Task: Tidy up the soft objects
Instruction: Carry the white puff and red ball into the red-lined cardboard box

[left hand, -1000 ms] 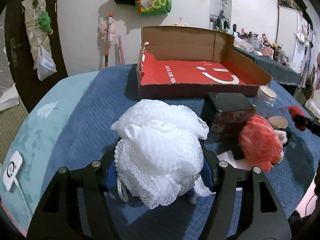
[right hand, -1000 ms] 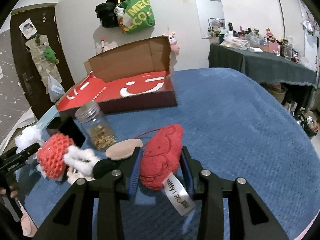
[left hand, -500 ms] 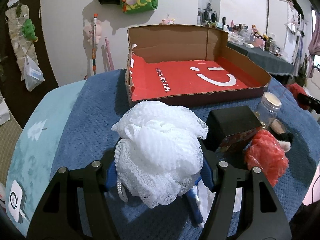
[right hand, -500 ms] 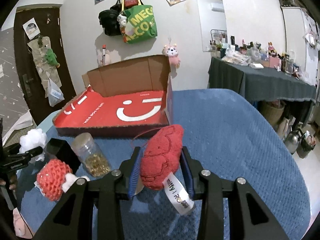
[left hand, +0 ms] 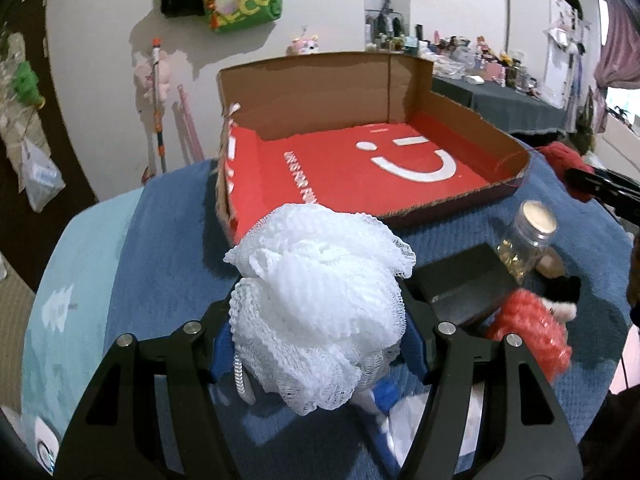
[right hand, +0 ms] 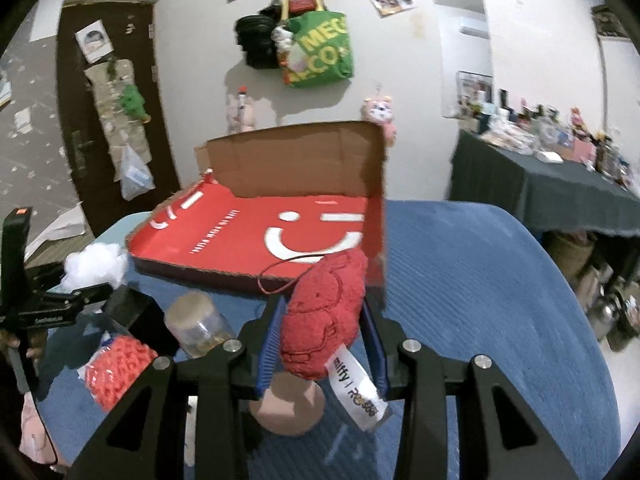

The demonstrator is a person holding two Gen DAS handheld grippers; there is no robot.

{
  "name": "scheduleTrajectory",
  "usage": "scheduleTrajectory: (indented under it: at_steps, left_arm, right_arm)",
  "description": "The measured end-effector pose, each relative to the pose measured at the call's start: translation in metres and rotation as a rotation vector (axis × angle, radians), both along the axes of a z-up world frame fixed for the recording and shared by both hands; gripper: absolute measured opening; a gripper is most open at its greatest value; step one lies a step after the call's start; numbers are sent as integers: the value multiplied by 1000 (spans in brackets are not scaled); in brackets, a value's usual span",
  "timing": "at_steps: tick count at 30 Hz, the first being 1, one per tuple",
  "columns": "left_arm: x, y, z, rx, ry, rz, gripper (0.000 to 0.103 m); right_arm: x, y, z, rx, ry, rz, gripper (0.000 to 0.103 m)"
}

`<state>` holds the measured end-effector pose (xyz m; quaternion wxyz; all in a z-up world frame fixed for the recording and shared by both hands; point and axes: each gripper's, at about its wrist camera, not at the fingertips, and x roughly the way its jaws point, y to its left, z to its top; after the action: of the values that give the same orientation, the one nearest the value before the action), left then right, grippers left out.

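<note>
- The left gripper (left hand: 320, 320) is clenched on a white mesh bath pouf (left hand: 320, 304); the blue pads press its two sides and the jaws stand about as wide as the pouf, which bulges above them.
- The pouf is held above the blue tabletop (left hand: 160, 240), just short of the near left corner of the open cardboard box (left hand: 360, 160) with its red floor and white smiley.
- The right gripper (right hand: 320, 328) is grasping a red plush toy (right hand: 324, 312), jaws narrowed on its sides; a white label (right hand: 358, 396) hangs from the toy's lower end and a thin red cord loops off at 10 o'clock.
- The plush is held up before the near right corner of the same box.
- Only the left wrist view shows the pale blue strip at the tabletop's 9 o'clock edge; there the plush appears small at 3 o'clock.
- Only the right wrist view shows a tan round puff (right hand: 288, 408) below the plush and the dark door (right hand: 108, 120) at 10 o'clock.
- Both views show a clear jar (left hand: 524, 244), a black box (left hand: 464, 284) and a red knitted toy (left hand: 528, 328) grouped on the tabletop.
</note>
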<state>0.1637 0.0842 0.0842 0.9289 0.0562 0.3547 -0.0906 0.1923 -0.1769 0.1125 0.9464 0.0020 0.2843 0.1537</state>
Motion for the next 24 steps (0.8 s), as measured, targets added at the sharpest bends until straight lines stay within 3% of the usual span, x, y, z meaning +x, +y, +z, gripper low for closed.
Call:
scheduleTrajectory:
  at_steps: [7,15,24]
  left_arm:
    - [23,-12,15,22,-16,-87,64]
    - [73,-38,29,5,32,-227,64]
    - [152,-64,31,65,126,-255,64]
  right_arm:
    - [25,25,7,-20,-8,102,41]
    - [77,57,2,-26,60,205,41]
    - [158,82,1,-67,187,182,41]
